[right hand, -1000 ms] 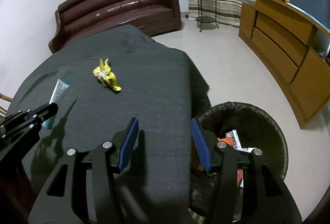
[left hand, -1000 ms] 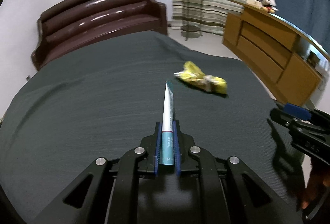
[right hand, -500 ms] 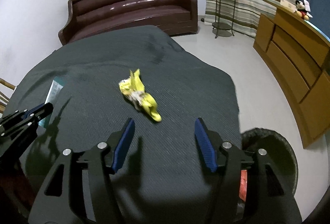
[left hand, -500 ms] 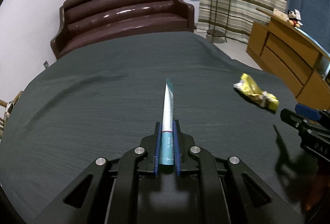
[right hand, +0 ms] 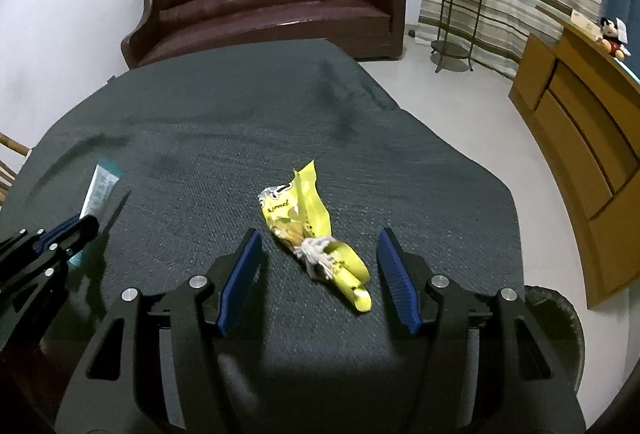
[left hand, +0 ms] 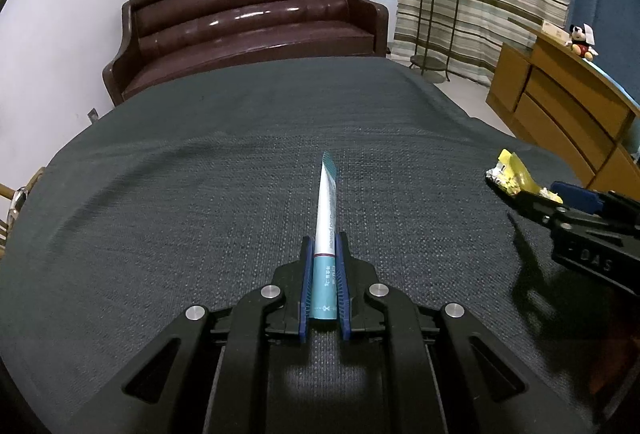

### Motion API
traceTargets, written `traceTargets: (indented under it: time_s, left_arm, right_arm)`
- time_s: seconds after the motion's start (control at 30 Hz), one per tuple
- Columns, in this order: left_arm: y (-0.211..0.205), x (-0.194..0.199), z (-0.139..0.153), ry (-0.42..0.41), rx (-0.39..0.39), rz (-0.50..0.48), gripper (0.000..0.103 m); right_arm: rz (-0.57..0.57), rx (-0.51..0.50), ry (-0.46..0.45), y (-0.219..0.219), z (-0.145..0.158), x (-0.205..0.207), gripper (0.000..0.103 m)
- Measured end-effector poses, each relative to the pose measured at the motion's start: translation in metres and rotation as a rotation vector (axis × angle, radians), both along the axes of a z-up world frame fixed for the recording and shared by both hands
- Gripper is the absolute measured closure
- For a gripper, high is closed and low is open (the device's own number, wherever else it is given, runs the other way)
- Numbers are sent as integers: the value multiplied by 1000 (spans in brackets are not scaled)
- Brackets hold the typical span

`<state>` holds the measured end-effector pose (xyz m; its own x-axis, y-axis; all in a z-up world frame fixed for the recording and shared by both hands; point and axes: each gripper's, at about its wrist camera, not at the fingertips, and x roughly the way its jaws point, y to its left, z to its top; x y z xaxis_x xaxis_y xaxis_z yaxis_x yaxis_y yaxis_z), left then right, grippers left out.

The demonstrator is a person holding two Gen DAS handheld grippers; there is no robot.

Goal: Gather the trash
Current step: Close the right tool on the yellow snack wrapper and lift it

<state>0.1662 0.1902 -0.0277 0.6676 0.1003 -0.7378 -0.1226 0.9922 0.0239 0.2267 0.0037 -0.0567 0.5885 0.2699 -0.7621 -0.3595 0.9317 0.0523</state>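
Observation:
A white and teal tube [left hand: 327,194] sticks out forward over the dark cloth, with my left gripper [left hand: 323,246] shut on its lower end. In the right wrist view the same tube [right hand: 100,190] shows at the far left, above the left gripper [right hand: 76,230]. A crumpled yellow wrapper [right hand: 304,218] with a white knot lies on the cloth, its near end between the blue pads of my right gripper [right hand: 319,234]. Those jaws are closing, and neither pad touches the wrapper. In the left wrist view the wrapper [left hand: 512,176] lies just past the right gripper [left hand: 560,198].
The dark cloth-covered table [right hand: 240,114] ends at the right over a pale floor. A black-lined trash bin [right hand: 560,314] stands low by the table's right corner. A brown sofa [left hand: 248,26] is behind the table, a wooden cabinet [right hand: 580,138] and a plant stand [right hand: 452,50] to the right.
My right gripper has swung left from the bin to over the yellow wrapper, which now lies between its pads. The left gripper has shifted sideways, still holding the tube.

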Motion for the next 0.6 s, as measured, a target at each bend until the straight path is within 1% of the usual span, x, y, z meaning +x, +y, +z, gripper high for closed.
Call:
traceTargets:
  time_s: [0.03, 0.07, 0.13, 0.2, 0.27, 0.43, 0.6]
  left_arm:
    - [1, 0, 0, 1, -1, -1, 91]
    - [3, 0, -1, 1, -2, -3, 91]
    - [3, 1, -1, 2, -3, -6, 91]
    - [3, 0, -2, 3, -4, -9, 91]
    - [4, -1, -2, 4, -7, -12, 91]
    - [3, -5, -1, 1, -12, -23, 91]
    - [0, -11, 2, -2, -16, -38, 91]
  right_arm:
    - [2, -1, 6, 0, -1, 0, 48]
    - [3, -3, 12, 1, -2, 2, 55]
    - [-2, -18, 6, 3, -3, 1, 62]
    - [4, -27, 3, 4, -3, 0, 75]
    - [6, -29, 4, 4, -2, -2, 85]
    - [2, -10, 14, -2, -1, -10, 86]
    - [0, 5, 4, -9, 3, -23, 86]
